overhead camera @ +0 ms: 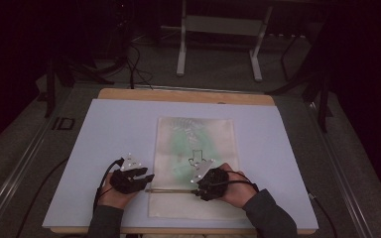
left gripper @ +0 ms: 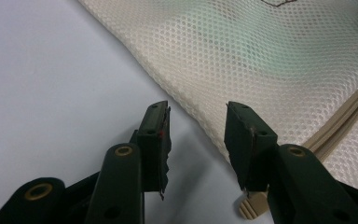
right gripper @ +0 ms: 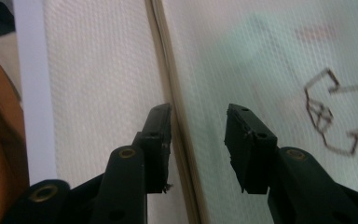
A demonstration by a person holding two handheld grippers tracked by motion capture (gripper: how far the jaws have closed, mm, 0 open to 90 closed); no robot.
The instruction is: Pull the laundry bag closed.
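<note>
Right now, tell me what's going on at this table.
A person works on a mesh bag lying flat on the white board, a tool in each hand. The left tool sits at the bag's left edge by the zipper end, jaws open. The right tool hovers over the zipper, also open. Neither grips anything.

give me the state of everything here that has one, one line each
mesh bag: lying flat on the table, something green inside
zipper: runs across the bag, looks closed, its end tab by the left tool
left tool: open, at the bag's left edge, nothing gripped
right tool: open, over the zipper, nothing gripped
table: white sheet, flat under the bag
</note>
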